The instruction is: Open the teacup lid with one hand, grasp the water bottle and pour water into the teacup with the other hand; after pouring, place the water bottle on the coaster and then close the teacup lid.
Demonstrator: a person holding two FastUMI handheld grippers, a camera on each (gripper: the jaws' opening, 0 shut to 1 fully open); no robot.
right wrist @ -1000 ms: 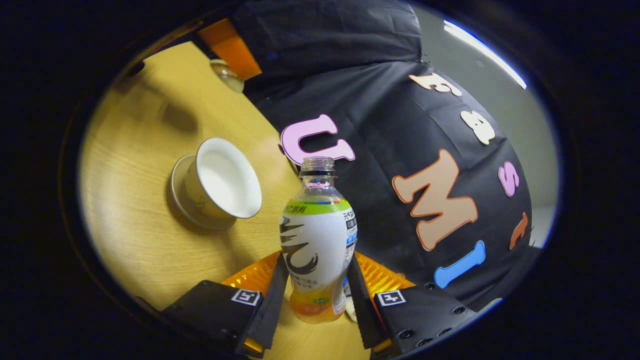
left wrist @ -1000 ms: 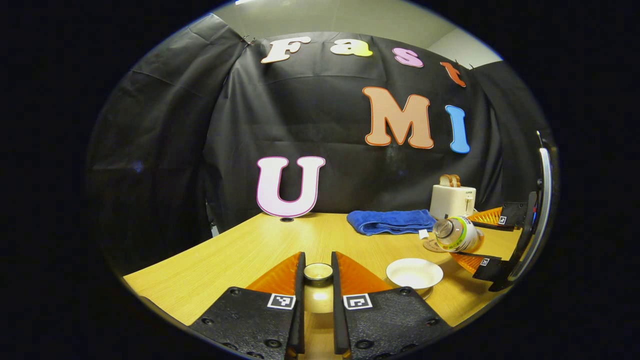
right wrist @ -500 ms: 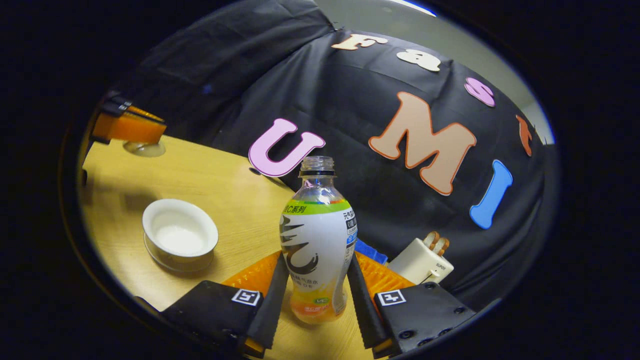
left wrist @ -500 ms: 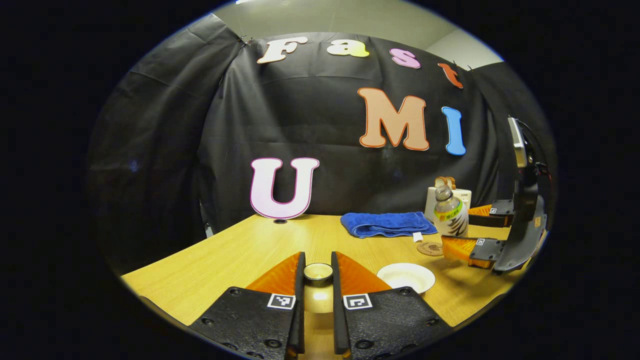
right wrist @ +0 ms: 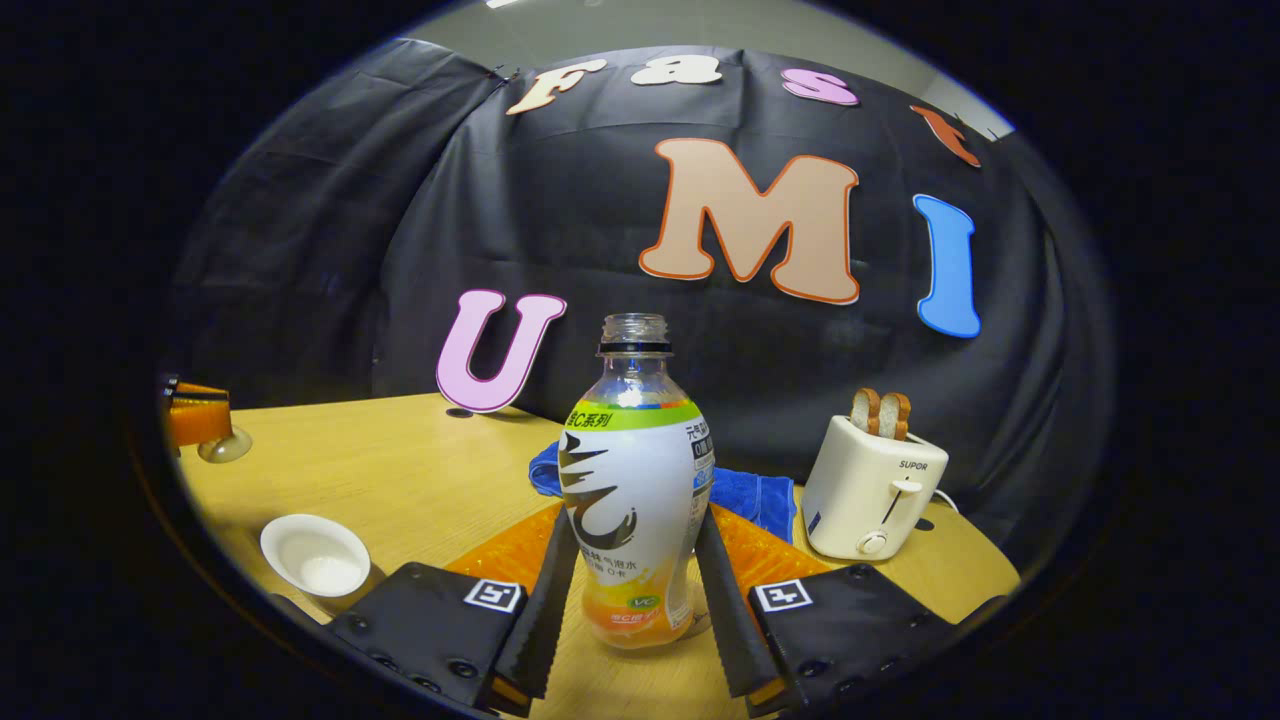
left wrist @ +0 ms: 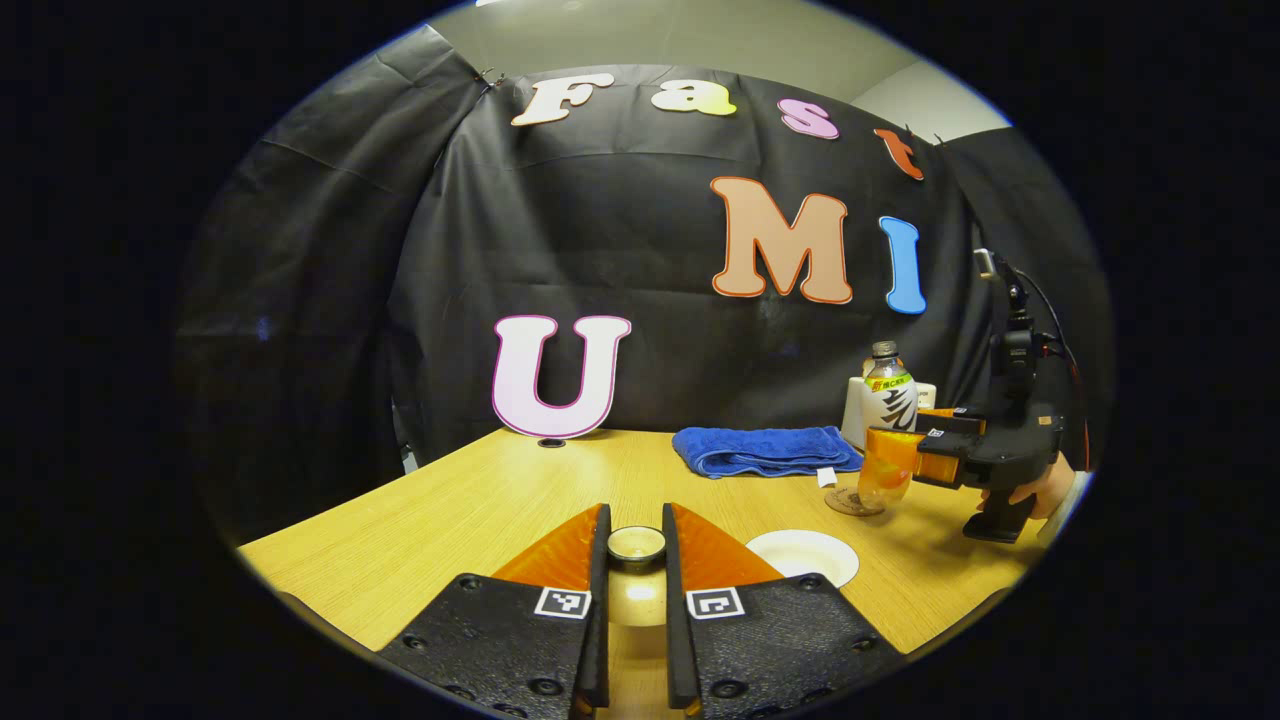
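Note:
My left gripper is shut on the knob of the teacup lid and holds it above the table's near edge. The white teacup stands open just right of it, also seen as the teacup. My right gripper is shut on the water bottle, which is upright, uncapped, with orange liquid low inside. In the left gripper view the bottle and right gripper are over the round coaster; whether the bottle touches it, I cannot tell.
A folded blue towel lies at the back of the wooden table. A cream toaster with toast stands at the back right. A hand holds the right gripper. The left gripper with the lid shows far left.
The bottle has swung from tipped over the teacup to upright and moved right and back to the coaster. The left gripper has held still with the lid.

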